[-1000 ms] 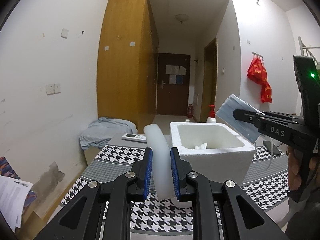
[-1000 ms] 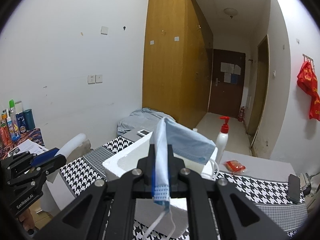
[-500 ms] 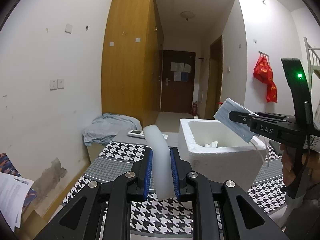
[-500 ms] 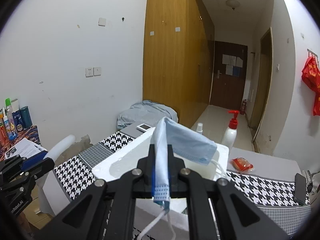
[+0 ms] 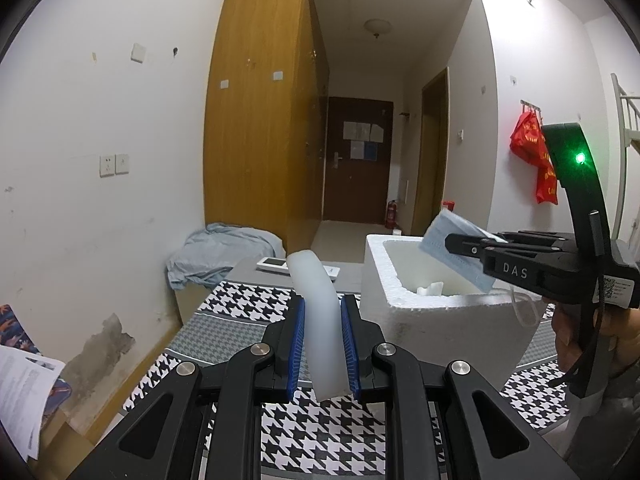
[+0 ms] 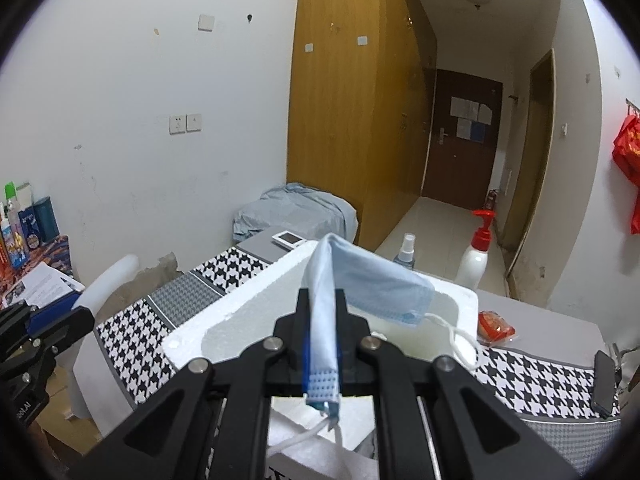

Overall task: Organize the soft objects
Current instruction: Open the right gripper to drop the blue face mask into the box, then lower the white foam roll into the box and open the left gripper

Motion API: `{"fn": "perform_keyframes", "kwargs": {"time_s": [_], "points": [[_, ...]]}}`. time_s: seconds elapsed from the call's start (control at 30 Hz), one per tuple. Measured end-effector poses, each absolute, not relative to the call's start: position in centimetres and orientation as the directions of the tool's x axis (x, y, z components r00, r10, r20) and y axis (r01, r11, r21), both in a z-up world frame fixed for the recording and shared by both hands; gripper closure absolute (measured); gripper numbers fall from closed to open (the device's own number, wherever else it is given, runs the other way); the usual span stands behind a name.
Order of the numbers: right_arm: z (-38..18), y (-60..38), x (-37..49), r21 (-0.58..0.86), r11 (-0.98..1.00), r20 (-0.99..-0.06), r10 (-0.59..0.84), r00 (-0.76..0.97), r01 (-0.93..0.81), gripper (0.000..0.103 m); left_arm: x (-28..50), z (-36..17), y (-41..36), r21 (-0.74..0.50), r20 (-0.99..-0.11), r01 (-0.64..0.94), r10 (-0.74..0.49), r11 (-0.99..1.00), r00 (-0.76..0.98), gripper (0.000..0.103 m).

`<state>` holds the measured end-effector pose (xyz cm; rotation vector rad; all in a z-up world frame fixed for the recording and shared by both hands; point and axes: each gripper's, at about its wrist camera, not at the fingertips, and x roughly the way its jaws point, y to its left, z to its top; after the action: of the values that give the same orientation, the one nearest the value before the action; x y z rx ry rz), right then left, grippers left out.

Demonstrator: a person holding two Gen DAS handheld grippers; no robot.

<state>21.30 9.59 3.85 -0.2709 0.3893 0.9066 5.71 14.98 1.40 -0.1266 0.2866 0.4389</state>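
Note:
My left gripper (image 5: 323,308) is shut on a curved white foam strip (image 5: 316,300) that stands up between its blue pads, just left of the white styrofoam box (image 5: 424,320). In the left wrist view my right gripper (image 5: 452,242) reaches in from the right over the box's opening with a blue face mask (image 5: 444,236). Seen from the right wrist, the mask (image 6: 376,284) is folded between the right gripper (image 6: 322,300) pads and droops over the box (image 6: 240,300). Its ear loops dangle. The right jaws are opening, with the mask still between them. A small white piece lies inside the box.
The box stands on a houndstooth-patterned table (image 6: 140,332). Behind it are a spray bottle (image 6: 406,250), a red-capped pump bottle (image 6: 478,256), a red packet (image 6: 496,322) and a remote (image 6: 290,238). A dark phone (image 6: 604,380) lies far right. Papers (image 5: 20,392) and bottles sit left.
The right gripper has carried the mask further over the box's opening and slightly lower. The left gripper has kept the foam strip almost still.

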Motion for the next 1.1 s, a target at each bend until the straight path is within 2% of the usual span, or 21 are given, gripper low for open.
{"fn": "perform_keyframes", "kwargs": {"time_s": [0.07,0.13,0.2,0.43,0.8,1.1], "points": [[3.8,9.7,21.3,-0.068,0.592,-0.445,0.703,0.555,-0.803,0.072,5.7,1.4,15.0,-0.059,-0.299,-0.435,0.4,0.898,0.866,0.083],[3.7,9.7,21.3,-0.074,0.589,-0.452,0.7,0.554,-0.805,0.045,5.7,1.5,14.9,-0.057,-0.299,-0.433,0.398,0.9,0.867,0.083],[3.8,9.3,21.1,-0.073,0.589,-0.442,0.704,0.555,-0.805,0.039,5.7,1.5,15.0,-0.058,-0.299,-0.433,0.398,0.9,0.867,0.083],[4.1,8.1,20.9,-0.068,0.598,-0.426,0.706,0.566,-0.798,0.029,5.8,1.8,14.8,-0.055,-0.287,-0.421,0.39,0.905,0.875,0.083],[4.5,5.5,21.1,-0.036,0.623,-0.398,0.708,0.583,-0.781,0.023,7.2,3.6,13.1,-0.024,-0.245,-0.36,0.343,0.933,0.907,0.083],[4.7,3.1,20.7,-0.061,0.654,-0.359,0.691,0.628,-0.754,0.002,8.7,4.4,11.7,-0.011,-0.236,-0.29,0.279,0.957,0.931,0.083]]}}
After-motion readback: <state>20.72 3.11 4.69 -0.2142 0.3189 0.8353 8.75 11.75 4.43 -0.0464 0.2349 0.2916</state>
